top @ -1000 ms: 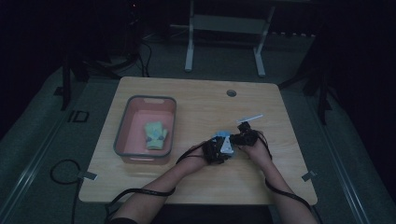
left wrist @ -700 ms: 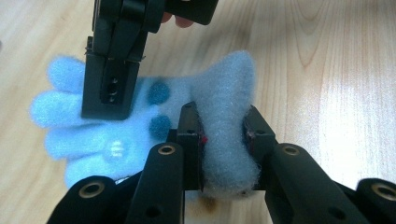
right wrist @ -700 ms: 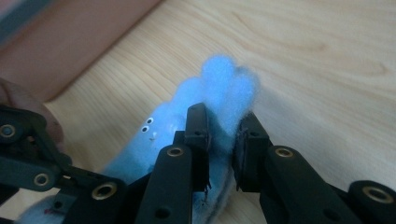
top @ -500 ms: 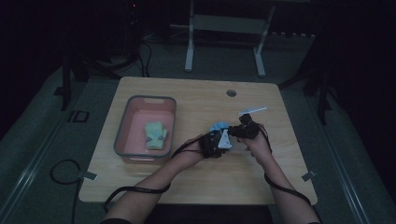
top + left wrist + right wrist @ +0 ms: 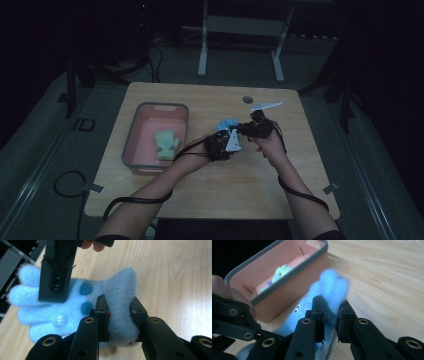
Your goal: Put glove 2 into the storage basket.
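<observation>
A fluffy light-blue glove [image 5: 226, 123] with dark blue dots is held just above the wooden table [image 5: 200, 185], right of its middle. My left gripper [image 5: 226, 134] is shut on its cuff end [image 5: 120, 305]. My right gripper [image 5: 245, 129] is shut on the finger end [image 5: 332, 287]. In the left gripper view the right gripper's black jaw presses on the glove's fingers [image 5: 27, 297]. The left gripper's linkage [image 5: 234, 320] shows at the lower left of the right gripper view.
A pink tray with a grey rim [image 5: 134, 145] stands left of the hands, its wall [image 5: 287, 295] close behind the glove. A pale green glove [image 5: 166, 144] lies inside it. A round grommet [image 5: 247, 99] sits near the far edge. A metal stand [image 5: 240, 25] rises beyond the table.
Both grippers have carried the blue glove a little farther from the person and slightly left, toward the tray. The tray and the green glove have not moved.
</observation>
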Demonstrator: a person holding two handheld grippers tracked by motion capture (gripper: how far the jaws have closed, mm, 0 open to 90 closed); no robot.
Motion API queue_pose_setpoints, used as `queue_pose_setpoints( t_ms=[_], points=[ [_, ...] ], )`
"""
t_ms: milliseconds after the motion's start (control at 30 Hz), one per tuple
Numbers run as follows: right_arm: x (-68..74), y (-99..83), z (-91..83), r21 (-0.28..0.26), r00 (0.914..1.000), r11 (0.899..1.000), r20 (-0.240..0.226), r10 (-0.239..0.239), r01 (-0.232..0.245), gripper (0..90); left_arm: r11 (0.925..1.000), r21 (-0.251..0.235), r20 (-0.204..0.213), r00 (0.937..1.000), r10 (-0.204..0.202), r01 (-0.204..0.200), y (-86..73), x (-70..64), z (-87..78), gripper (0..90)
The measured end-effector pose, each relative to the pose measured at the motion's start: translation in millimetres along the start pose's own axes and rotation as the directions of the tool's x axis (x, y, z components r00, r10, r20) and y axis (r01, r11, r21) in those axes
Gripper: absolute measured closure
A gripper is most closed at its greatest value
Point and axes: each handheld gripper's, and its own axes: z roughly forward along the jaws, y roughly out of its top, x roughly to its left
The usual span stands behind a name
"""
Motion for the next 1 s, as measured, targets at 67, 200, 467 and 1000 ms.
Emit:
queue_pose_setpoints(
  t_ms=[67,200,467,1000],
  points=[
    [4.0,5.5,1.9,-0.002,0.9999,1.000,-0.003,-0.010,0.010,79.0,1.0000,0.006,-0.009,1.0000,0.004,-0.004,-1.5,2.4,-5.6,74.5],
    [10.5,15.9,6.2,-0.006,0.9996,1.000,-0.021,-0.018,0.018,79.0,1.0000,0.006,-0.024,0.9997,-0.003,0.003,-5.2,6.1,-15.5,74.5],
    [23.8,32.2,19.6,0.009,0.9977,0.999,-0.042,-0.053,0.054,79.1,0.9999,0.015,-0.045,0.9990,-0.004,0.005,-15.7,11.3,-33.4,74.5],
    [45.3,51.4,50.7,0.027,0.9927,0.997,-0.094,-0.076,0.078,79.2,0.9979,0.038,-0.081,0.9955,-0.049,0.052,-45.0,17.8,-58.8,74.5]
  ],
)
